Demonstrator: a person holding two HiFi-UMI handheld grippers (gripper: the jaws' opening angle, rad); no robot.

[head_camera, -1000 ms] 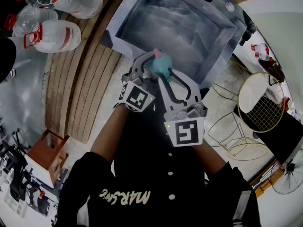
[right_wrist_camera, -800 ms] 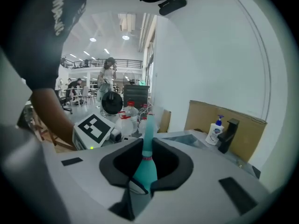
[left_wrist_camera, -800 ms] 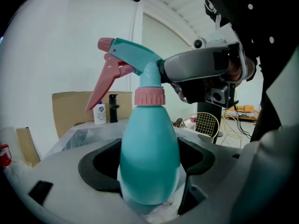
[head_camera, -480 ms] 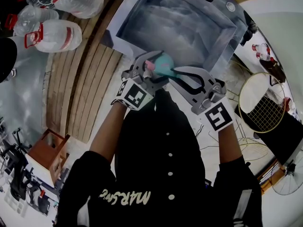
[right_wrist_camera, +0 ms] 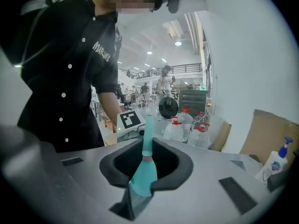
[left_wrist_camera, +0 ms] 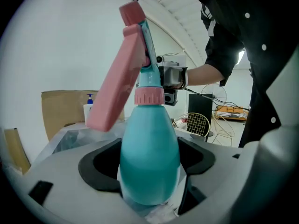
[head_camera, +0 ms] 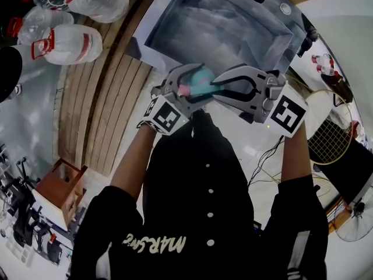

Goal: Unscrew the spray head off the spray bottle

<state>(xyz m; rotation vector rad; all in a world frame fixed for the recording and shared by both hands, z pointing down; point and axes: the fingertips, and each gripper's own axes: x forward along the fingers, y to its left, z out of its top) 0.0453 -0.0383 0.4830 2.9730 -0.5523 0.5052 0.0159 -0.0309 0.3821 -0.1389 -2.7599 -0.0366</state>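
In the head view the spray bottle (head_camera: 204, 76) is mostly covered: both tools close over it at upper centre of the frame, in front of the person's chest, and only a patch of teal and a bit of pink show. Its base cannot be seen in any view; in the left gripper view it sinks out of sight at the bottom centre, between the jaws.

The left tool (left_wrist_camera: 149, 171) is clamped on the teal body, with a dark pad pressing on either side. The bottle stands upright in it, held in the air. The pink spray head (left_wrist_camera: 119, 73) rises to the upper left, its ribbed pink collar seated on the bottle neck.

The right tool (right_wrist_camera: 145, 171) has its jaws drawn close together and pinched on a narrow teal piece with a thin pink ring. From the head view this grip is at the spray head, but exactly which part of it is hard to make out. In the left gripper view that tool's body shows just behind the collar, its jaw tips hidden by the head.

A grey basin (head_camera: 175, 10) lies beyond the tools, its top edge cut off by the frame.
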